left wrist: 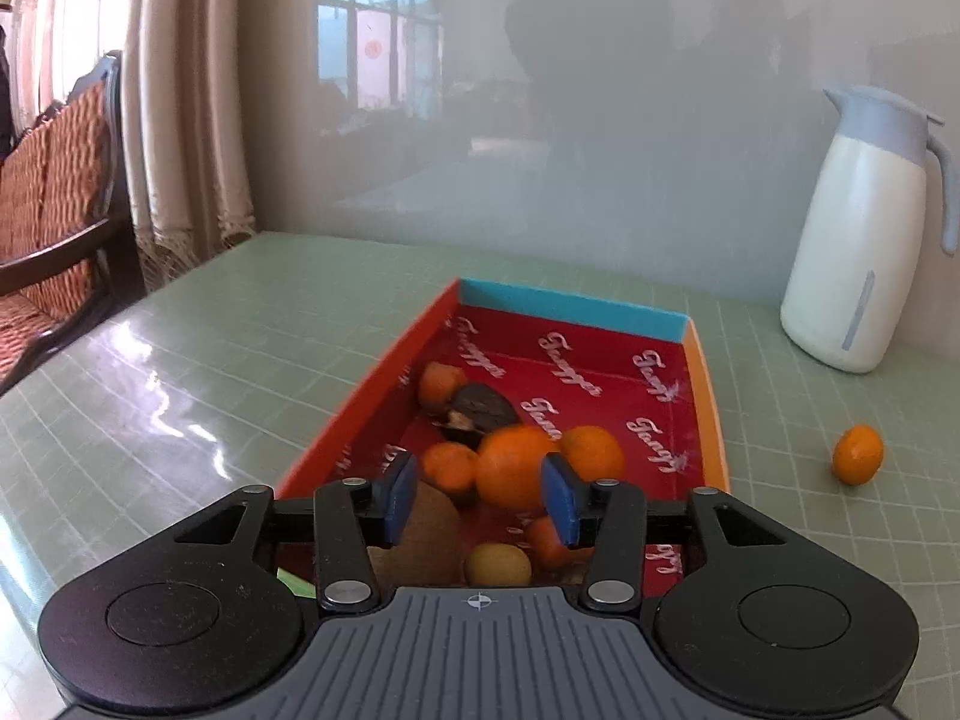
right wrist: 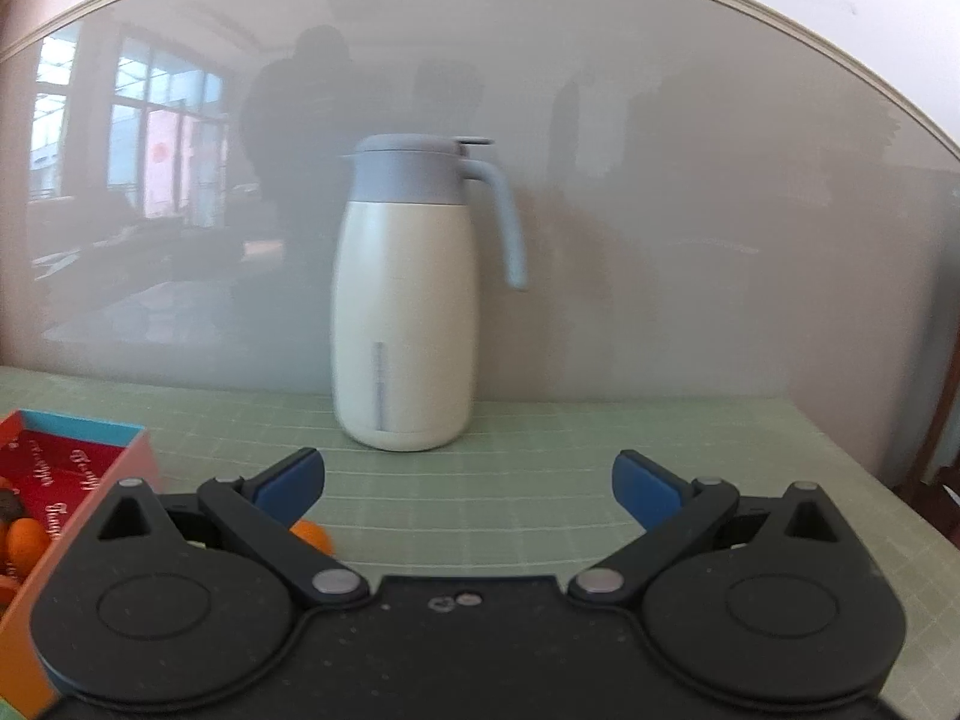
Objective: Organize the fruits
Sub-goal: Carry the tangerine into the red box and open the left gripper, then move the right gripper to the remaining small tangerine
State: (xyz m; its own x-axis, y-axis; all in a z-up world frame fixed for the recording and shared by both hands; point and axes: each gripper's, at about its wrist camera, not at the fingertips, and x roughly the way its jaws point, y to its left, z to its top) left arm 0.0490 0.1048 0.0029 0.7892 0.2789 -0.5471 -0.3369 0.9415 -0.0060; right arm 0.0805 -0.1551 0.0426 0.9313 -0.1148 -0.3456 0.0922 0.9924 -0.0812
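A red box (left wrist: 600,372) with orange and blue walls lies on the green mat and holds several oranges, a dark fruit (left wrist: 480,408), a brown kiwi (left wrist: 426,534) and a small yellow fruit (left wrist: 498,564). My left gripper (left wrist: 480,492) hovers over the box's near end, open and empty, its blue pads either side of a large orange (left wrist: 516,468) below. One small orange (left wrist: 858,455) lies loose on the mat right of the box. It also shows in the right wrist view (right wrist: 312,534), half hidden behind the left finger of my open, empty right gripper (right wrist: 468,489). The box's corner (right wrist: 114,480) is at left.
A white jug (right wrist: 405,312) with a grey-blue lid and handle stands at the back against the frosted glass wall; it also shows in the left wrist view (left wrist: 858,252). A wicker chair (left wrist: 54,192) and curtains are off the table's left edge.
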